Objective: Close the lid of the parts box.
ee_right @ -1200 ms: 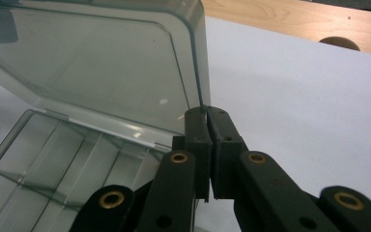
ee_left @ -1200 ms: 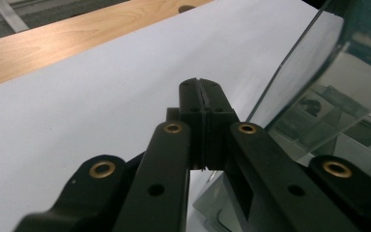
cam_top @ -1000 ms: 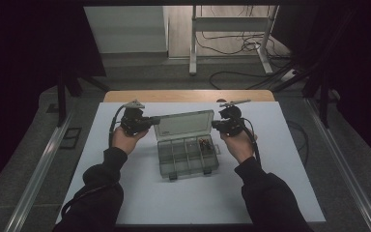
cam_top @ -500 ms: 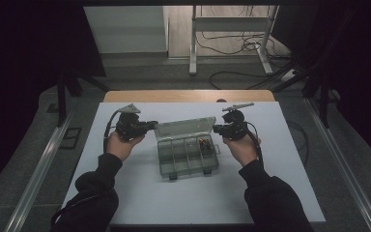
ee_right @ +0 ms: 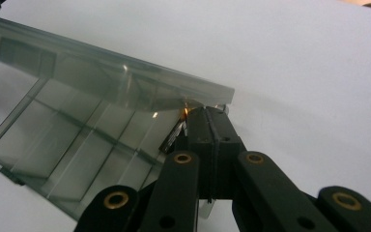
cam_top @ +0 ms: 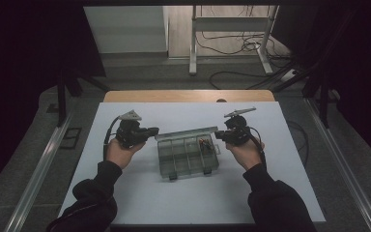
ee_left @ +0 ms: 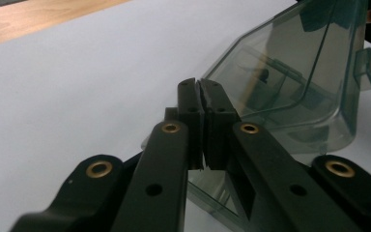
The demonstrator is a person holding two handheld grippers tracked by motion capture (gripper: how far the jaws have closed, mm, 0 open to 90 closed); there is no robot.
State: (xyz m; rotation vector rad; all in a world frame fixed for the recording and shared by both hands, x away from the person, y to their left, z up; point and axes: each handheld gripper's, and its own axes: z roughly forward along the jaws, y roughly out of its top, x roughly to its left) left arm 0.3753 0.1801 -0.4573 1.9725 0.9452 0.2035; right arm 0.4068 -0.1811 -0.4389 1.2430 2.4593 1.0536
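White tabletop (cam_top: 125, 193), unlabelled clear compartment box (cam_top: 187, 155)

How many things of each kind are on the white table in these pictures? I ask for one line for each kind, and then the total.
Clear plastic compartment box with its lid raised: 1
Black two-jaw grippers, left gripper and right gripper, each at one end of the lid with jaws shut: 2
Small items in the box's far right compartment, too small to count: 1 group
Total: 4

Smoky clear box (cam_top: 187, 155), black tongs (ee_left: 200, 104), white table (cam_top: 183, 203)
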